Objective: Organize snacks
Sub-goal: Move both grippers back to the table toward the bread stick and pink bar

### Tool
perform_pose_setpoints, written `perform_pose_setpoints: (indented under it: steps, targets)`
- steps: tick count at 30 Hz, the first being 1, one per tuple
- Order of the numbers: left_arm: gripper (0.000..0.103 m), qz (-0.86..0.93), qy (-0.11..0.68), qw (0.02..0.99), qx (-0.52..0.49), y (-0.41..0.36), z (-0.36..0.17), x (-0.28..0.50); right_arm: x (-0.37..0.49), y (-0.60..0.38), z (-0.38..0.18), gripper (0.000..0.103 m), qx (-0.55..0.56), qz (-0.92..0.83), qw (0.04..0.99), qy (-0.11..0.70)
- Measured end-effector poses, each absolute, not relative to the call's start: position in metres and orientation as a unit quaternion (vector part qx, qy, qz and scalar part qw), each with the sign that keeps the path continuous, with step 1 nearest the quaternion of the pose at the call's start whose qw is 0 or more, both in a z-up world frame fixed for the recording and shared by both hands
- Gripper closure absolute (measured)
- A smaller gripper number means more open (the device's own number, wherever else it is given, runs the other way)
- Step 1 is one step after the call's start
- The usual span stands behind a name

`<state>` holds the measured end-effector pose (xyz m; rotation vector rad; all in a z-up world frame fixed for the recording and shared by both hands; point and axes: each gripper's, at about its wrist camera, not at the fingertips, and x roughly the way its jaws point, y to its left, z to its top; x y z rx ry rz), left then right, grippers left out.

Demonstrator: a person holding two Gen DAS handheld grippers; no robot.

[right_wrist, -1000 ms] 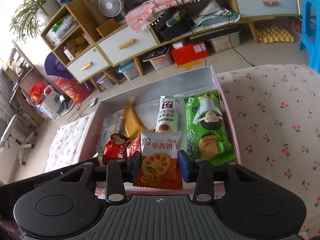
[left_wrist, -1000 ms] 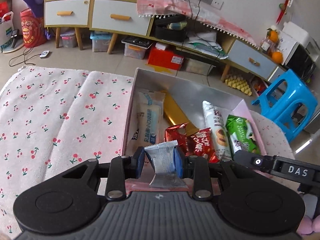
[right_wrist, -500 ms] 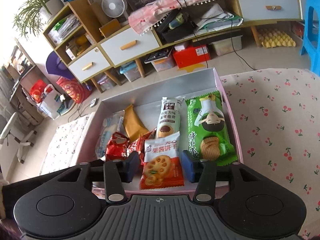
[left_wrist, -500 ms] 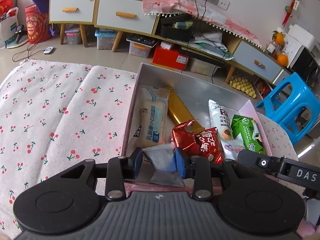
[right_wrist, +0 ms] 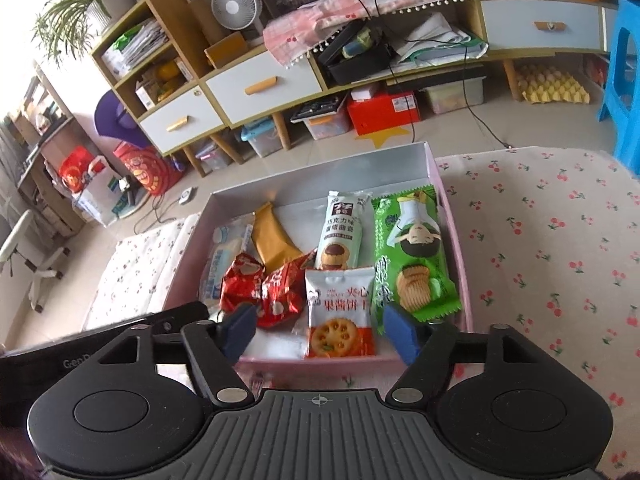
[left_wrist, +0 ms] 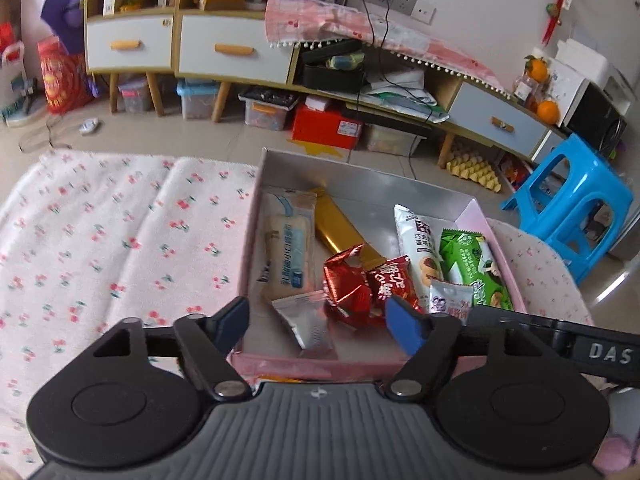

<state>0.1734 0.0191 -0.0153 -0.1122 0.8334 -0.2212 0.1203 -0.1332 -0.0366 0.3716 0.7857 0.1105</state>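
Note:
A pink box with a silver inside [left_wrist: 360, 184] [right_wrist: 320, 164] holds several snack packets. My left gripper [left_wrist: 318, 326] is open just above the box's near wall; a silver packet [left_wrist: 306, 322] lies loose in the box between its fingers. My right gripper [right_wrist: 320, 330] is open over the near wall too; a white-and-orange biscuit packet [right_wrist: 340, 312] lies in the box between its fingers. Also inside are two red packets [right_wrist: 264, 288], a green packet [right_wrist: 412, 256], a white cookie packet [right_wrist: 340, 232], a gold packet [right_wrist: 272, 240] and a pale blue-white packet [left_wrist: 288, 248].
The box sits on a cherry-print cloth [left_wrist: 120, 240] [right_wrist: 540, 240]. The right gripper's arm [left_wrist: 560, 340] crosses the left wrist view at lower right. A blue stool [left_wrist: 568, 204] stands to the right, cabinets and storage boxes [left_wrist: 324, 124] behind.
Both grippers have opened. The silver packet has dropped from the left gripper into the box, and the biscuit packet has dropped from the right gripper into the box.

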Motion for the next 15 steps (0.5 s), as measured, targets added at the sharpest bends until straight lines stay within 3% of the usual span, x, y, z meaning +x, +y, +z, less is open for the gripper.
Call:
perform_pose_setpoints:
  steps: [9, 15]
  targets:
    - [0.005, -0.076, 0.415, 0.906, -0.026, 0.027, 0.000, 0.145, 0.089, -0.129, -0.016, 0.017, 0.140, 0.033, 0.902, 0.406]
    - [0.002, -0.059, 0.433, 0.899, -0.013, 0.030, 0.004, 0.127, 0.066, -0.122, -0.008, 0.014, 0.114, 0.026, 0.900, 0.419]
